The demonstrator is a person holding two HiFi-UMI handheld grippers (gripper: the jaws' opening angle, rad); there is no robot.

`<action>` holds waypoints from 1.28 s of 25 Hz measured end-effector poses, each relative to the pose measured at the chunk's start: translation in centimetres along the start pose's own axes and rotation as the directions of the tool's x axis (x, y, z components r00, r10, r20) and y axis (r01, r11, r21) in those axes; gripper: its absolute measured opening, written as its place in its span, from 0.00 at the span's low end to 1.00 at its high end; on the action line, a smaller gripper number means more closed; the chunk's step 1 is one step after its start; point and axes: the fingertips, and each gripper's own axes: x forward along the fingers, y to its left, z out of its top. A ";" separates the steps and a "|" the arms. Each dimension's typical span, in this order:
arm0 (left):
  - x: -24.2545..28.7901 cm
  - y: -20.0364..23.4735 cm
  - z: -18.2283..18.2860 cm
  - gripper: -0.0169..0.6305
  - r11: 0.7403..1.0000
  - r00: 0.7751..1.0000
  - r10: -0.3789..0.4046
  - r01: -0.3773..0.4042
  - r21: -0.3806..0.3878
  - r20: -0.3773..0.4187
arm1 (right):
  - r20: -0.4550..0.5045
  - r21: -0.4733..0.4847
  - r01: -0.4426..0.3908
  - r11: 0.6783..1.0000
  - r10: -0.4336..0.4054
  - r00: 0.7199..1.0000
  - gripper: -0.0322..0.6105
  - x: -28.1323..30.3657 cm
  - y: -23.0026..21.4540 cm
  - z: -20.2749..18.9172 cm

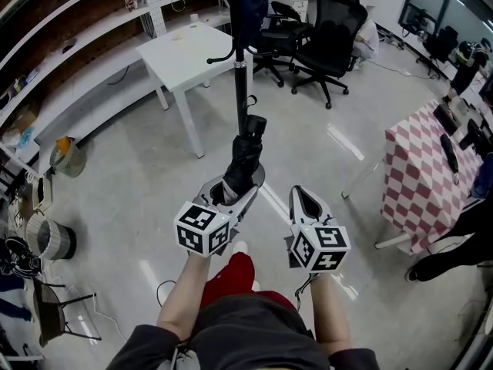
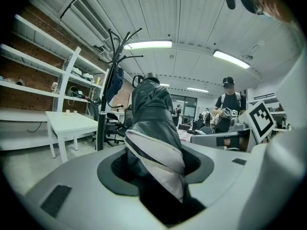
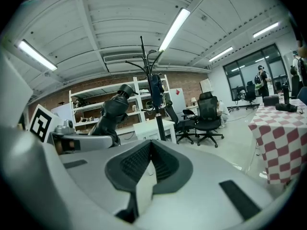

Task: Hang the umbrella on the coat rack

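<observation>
Grey floor, white table, coat rack, office chairs, checkered tablecloth

Umbrella: glossy, perhaps nylon cloth

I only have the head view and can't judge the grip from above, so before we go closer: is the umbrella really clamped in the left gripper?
Observer: Yes. In the left gripper view the folded umbrella stands between the left gripper's jaws, and its fabric fills the gap.
Operator: Good. From up here I look down on the coat rack. Is any hook free?
Observer: Seen from the side in the left gripper view, the coat rack's top prongs are bare. A dark blue item hangs lower down.
</observation>
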 end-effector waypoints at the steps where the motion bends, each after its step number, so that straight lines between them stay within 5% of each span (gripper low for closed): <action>1: 0.4 0.2 0.1 0.37 1.000 1.000 0.000 0.000 -0.001 0.001 | -0.001 0.002 0.002 1.000 -0.002 1.000 0.08 0.3 -0.2 0.1; 32: 17.1 14.4 6.0 0.37 0.998 0.998 -0.065 0.065 0.008 -0.026 | 0.005 0.018 0.086 0.996 -0.087 0.996 0.08 18.8 -7.4 6.4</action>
